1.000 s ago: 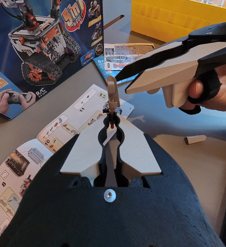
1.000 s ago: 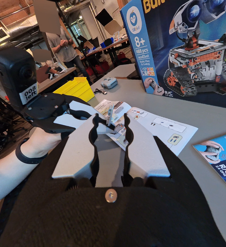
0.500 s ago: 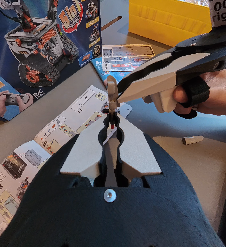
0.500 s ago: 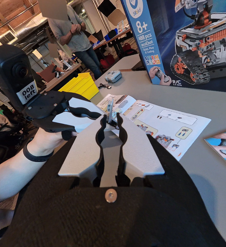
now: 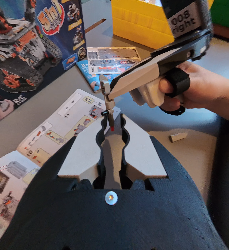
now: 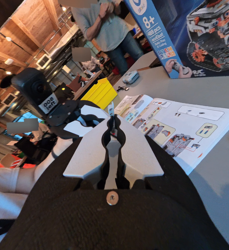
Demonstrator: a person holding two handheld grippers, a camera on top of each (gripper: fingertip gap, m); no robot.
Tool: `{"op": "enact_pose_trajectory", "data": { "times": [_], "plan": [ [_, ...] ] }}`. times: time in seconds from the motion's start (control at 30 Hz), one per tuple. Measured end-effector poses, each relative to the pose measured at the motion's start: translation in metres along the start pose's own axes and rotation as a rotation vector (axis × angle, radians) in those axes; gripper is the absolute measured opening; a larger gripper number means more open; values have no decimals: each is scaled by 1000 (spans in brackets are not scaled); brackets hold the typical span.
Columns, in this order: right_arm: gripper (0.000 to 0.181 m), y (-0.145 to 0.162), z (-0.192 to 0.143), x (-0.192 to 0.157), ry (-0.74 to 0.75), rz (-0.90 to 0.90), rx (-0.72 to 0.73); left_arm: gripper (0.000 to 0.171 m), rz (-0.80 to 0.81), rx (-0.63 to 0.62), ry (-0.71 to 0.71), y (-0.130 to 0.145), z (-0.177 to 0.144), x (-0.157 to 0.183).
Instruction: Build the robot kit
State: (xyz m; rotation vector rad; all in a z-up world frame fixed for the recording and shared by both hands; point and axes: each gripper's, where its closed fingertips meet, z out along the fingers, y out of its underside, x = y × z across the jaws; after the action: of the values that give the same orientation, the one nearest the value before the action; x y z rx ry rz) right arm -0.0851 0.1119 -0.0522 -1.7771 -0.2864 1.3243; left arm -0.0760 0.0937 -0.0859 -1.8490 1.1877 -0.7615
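The right gripper (image 5: 109, 96) is clamped on a grey beam assembly (image 5: 107, 100) — black pin on one side, red tip at the bottom — held upright in the air above the manual (image 5: 54, 129). The left gripper (image 5: 112, 119) stands parted just below, its fingers either side of the red tip, gripping nothing. A loose grey piece (image 5: 178, 136) lies on the table (image 5: 124, 44), near the box (image 5: 30, 40).

Black tool (image 5: 112, 119) bodies, pale grey fingers (image 5: 84, 155), silver screw (image 5: 111, 199), black finger straps (image 5: 177, 81).
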Motion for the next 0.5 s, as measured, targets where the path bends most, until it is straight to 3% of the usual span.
{"op": "enact_pose_trajectory", "data": {
  "times": [0.1,0.2,0.3,0.4,0.5],
  "plan": [
    [0,-2,-6,-8,-83,48,-23,21,-50,12,74,-4,-2,10],
    [0,-4,-10,-8,-99,54,-23,6,-46,25,77,-6,-5,10],
    [0,-8,-11,-11,-135,56,1,4,-73,66,81,-12,-7,8],
    [28,-20,-16,-7,-142,66,80,5,-141,126,81,-21,-13,3],
    [23,-33,-28,6,-114,58,148,4,-173,140,34,-22,-20,-6]
  ]
}}
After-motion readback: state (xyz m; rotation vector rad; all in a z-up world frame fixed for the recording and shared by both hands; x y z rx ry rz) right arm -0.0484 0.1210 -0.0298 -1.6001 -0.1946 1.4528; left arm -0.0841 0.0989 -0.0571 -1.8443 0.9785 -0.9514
